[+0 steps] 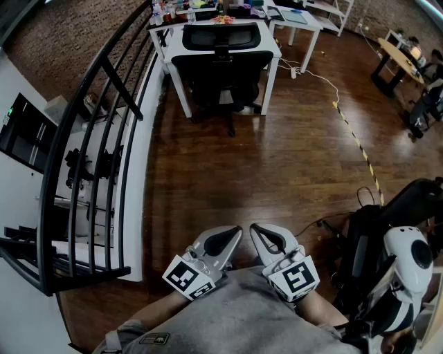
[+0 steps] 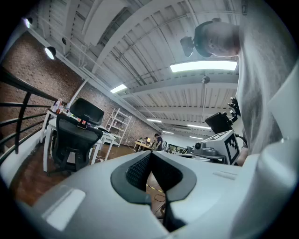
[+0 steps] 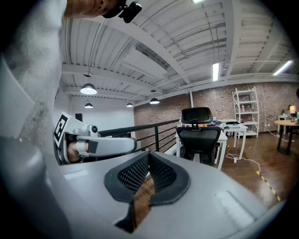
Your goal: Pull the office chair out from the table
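Overhead, office chair tucked under table — left gripper, right gripper shut, empty.

At 12 o'clock in the head view, the office chair hides its seat behind its backrest, under the white surface. The colourful items on top are too small to name and are cut off by the upper edge. At 4 o'clock, a white device runs off the right edge.

The glossy dark wooden plank floor is bearing a white rectangular surface, a black mesh office chair tucked beneath it, and a white cable trailing nearby
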Action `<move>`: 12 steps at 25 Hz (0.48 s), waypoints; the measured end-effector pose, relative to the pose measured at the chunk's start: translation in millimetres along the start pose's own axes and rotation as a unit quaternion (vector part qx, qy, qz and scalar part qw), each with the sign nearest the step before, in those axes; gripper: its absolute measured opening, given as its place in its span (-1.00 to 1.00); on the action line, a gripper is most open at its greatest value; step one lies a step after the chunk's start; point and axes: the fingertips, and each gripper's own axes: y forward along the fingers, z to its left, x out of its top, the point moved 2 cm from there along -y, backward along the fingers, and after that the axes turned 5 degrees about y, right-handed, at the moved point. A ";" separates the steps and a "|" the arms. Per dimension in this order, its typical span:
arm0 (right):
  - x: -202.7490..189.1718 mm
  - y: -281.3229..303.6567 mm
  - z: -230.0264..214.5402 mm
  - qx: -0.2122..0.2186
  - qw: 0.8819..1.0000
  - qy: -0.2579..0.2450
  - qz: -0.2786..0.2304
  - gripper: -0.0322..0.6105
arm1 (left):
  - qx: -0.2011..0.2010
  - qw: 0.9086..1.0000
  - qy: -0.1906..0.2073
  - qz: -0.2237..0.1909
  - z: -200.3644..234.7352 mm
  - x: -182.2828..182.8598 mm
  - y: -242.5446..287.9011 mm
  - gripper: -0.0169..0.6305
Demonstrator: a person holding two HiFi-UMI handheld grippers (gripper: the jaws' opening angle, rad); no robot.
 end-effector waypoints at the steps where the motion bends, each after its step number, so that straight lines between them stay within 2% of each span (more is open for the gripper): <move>1: 2.3 6.4 1.2 -0.005 1.000 0.000 -0.002 -0.88 | -0.001 1.000 0.002 0.000 6.1 1.5 -2.4 -0.94; 6: 10.1 31.7 6.7 0.003 1.000 0.001 -0.008 -0.88 | 0.003 1.000 0.007 -0.001 31.4 11.0 -9.5 -0.94; 12: 24.6 62.0 -18.9 0.009 1.000 -0.008 -0.009 -0.88 | 0.004 1.000 0.011 -0.001 63.4 19.8 14.1 -0.94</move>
